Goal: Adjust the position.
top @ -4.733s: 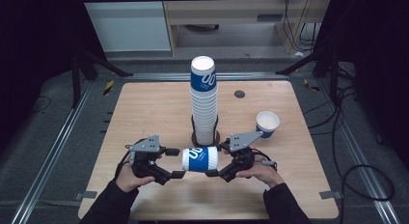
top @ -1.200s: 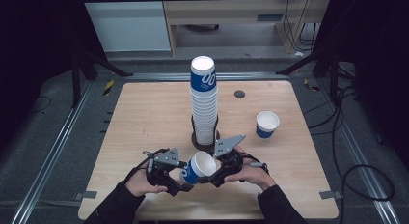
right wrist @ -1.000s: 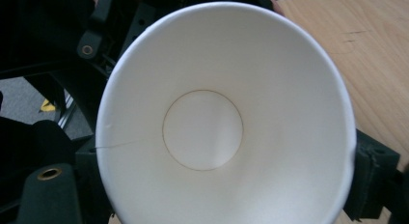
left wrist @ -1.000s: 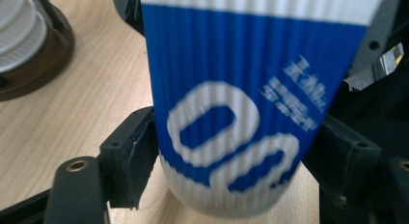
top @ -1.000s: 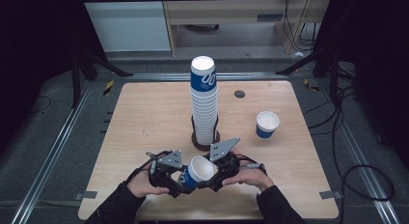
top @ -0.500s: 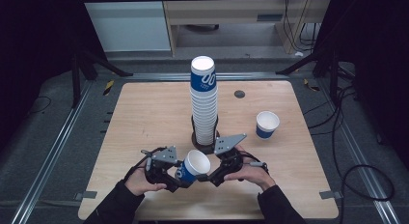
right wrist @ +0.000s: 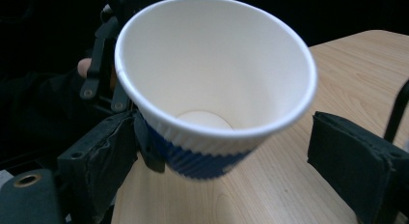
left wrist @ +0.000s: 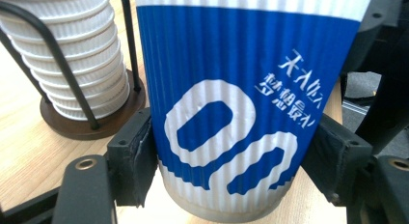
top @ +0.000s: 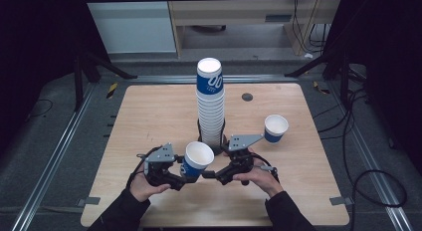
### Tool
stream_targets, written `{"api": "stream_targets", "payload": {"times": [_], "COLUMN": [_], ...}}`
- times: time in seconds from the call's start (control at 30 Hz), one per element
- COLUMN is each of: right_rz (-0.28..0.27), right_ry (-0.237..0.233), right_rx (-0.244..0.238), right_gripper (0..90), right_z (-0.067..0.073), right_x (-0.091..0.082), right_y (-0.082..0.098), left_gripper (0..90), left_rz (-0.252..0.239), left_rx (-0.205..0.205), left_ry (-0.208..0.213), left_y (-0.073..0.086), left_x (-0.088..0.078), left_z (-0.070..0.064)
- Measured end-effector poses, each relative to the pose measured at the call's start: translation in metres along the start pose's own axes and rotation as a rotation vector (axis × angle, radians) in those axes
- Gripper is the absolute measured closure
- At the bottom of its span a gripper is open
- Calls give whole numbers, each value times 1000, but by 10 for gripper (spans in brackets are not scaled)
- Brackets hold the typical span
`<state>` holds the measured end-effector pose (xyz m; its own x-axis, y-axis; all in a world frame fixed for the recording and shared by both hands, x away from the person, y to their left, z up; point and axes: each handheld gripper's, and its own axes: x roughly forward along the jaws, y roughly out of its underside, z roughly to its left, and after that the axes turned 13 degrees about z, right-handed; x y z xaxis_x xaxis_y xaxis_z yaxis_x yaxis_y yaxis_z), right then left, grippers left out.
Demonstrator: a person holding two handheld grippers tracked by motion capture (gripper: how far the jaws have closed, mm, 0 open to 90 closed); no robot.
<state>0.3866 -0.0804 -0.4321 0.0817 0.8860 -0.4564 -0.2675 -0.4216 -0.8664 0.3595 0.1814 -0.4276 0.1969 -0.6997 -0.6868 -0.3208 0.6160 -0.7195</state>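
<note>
Left gripper (top: 185, 177), held in the person's left hand (top: 142, 187) at the near edge of the table (top: 149, 111): its two black jaws are clamped on the lower wall of a blue-and-white ribbed paper cup (top: 197, 160), one pad on each side, as the left gripper view shows (left wrist: 241, 113). Right gripper (top: 211, 175), in the right hand (top: 259, 177): its jaws stand spread, having just been parting and then closing a little; in the right gripper view the cup (right wrist: 212, 89) lies between them, tilted with its white mouth toward the camera, the right-hand pad well clear of its wall, contact at the left-hand pad not discernible. Tall stack of matching cups (top: 210, 104) in a dark wire holder (top: 219, 150), just beyond the grippers at table centre. Single upright paper cup (top: 275, 128), to the right of the stack. Small dark disc (top: 247, 97) set in the tabletop, at the far side.
</note>
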Motion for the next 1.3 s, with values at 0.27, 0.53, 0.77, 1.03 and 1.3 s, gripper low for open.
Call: {"api": "stream_targets", "payload": {"times": [0.27, 0.53, 0.77, 1.03, 1.3], "right_rz": [-39, -39, -27, -73, -78], "right_ry": [-57, -84, -66, 24, 158], "right_rx": [18, 22, 6, 3, 15], "right_gripper": [126, 199, 213, 212, 212], "right_z": [4, 5, 6, 2, -2], "right_x": [8, 15, 14, -10, -34], "right_y": [-3, -1, -1, -4, -3], "left_gripper": [272, 271, 261, 235, 231], "left_rz": [-9, -5, 6, 46, 5], "left_rx": [11, 20, 18, -12, -135], "left_ry": [1, 4, 7, -7, -101], "left_y": [-3, -4, -4, 2, 13], "left_x": [4, 8, 8, 7, -11], "left_z": [-6, -11, -11, -1, 23]}}
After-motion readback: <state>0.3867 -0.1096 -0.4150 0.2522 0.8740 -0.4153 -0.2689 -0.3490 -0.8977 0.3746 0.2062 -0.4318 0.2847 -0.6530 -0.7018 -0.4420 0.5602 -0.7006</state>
